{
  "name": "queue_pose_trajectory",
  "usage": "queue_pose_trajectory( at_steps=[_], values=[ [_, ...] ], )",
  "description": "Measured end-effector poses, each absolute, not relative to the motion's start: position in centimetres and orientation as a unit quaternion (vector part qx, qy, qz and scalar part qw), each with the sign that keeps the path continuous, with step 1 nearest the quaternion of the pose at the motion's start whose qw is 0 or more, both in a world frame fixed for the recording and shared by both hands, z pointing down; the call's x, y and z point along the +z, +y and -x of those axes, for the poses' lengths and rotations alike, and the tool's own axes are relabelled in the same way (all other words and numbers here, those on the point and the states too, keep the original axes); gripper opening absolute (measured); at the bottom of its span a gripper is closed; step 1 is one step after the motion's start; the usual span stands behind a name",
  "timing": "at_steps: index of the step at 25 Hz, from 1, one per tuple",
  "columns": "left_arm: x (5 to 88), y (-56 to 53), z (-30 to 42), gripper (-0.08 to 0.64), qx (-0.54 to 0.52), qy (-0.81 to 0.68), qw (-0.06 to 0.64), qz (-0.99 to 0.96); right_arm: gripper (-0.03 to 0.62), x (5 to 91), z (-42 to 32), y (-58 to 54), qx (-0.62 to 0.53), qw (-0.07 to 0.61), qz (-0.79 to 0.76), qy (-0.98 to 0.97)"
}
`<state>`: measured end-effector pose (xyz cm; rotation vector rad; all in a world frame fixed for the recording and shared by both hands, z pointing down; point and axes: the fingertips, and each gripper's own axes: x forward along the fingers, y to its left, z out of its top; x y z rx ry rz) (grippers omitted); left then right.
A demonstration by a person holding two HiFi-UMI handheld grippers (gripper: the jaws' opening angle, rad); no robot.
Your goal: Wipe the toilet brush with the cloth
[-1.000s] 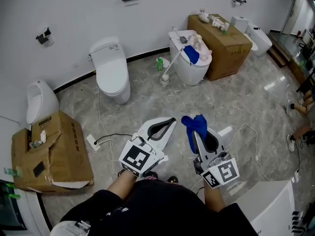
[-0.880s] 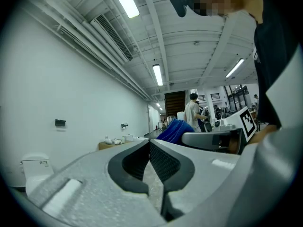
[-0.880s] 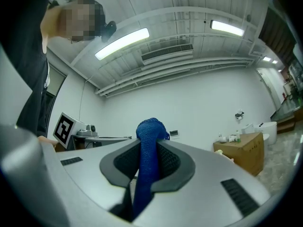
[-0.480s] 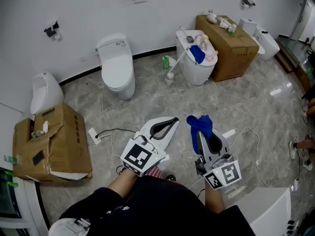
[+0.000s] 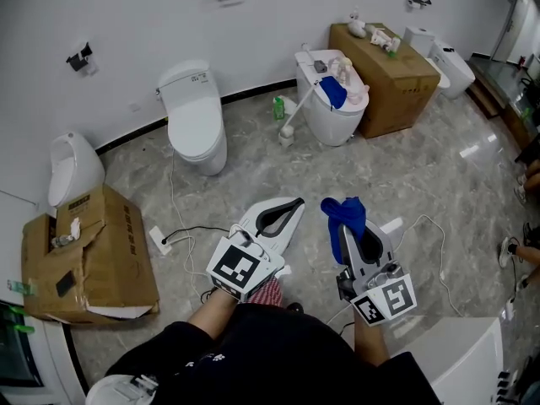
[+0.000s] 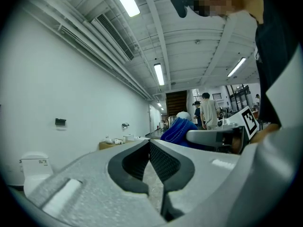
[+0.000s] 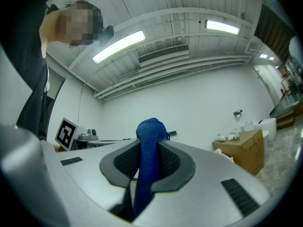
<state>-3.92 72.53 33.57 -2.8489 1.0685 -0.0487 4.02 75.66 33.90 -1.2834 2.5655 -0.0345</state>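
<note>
My right gripper (image 5: 341, 226) is shut on a blue cloth (image 5: 344, 212), which sticks up past its tips. In the right gripper view the cloth (image 7: 148, 148) runs between the pads and bunches above them. My left gripper (image 5: 289, 207) is shut with nothing in it; its pads (image 6: 158, 162) meet at the tip, and the cloth (image 6: 178, 129) shows beside it. Both grippers are held over the floor in front of me. The white toilet brush (image 5: 294, 115) leans against a toilet (image 5: 327, 121) at the far wall, out of reach. A second blue cloth (image 5: 332, 92) lies on that toilet.
A white toilet (image 5: 196, 123) and a urinal (image 5: 71, 169) stand at the back left, with a torn cardboard box (image 5: 89, 256) at the left. A power strip (image 5: 160, 241) with cable lies on the floor. A brown box (image 5: 390, 67) stands back right, a green bottle (image 5: 278, 106) by the brush.
The head view has swung a little. Both grippers keep their places and the cloth stays in the right one.
</note>
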Motion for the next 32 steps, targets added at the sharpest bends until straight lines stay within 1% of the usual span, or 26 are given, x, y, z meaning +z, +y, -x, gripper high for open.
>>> queue_pose_trajectory(
  at_steps=[16, 32],
  values=[
    [33.2, 63.0, 7.0, 0.005, -0.017, 0.329, 0.052, 0.943, 0.064, 33.7, -1.1, 66.6, -0.018, 0.133, 0.468, 0.873],
    [33.5, 56.2, 10.6, 0.005, -0.023, 0.321, 0.048, 0.946, 0.064, 33.8, 2.6, 59.7, -0.024, 0.129, 0.478, 0.869]
  ],
)
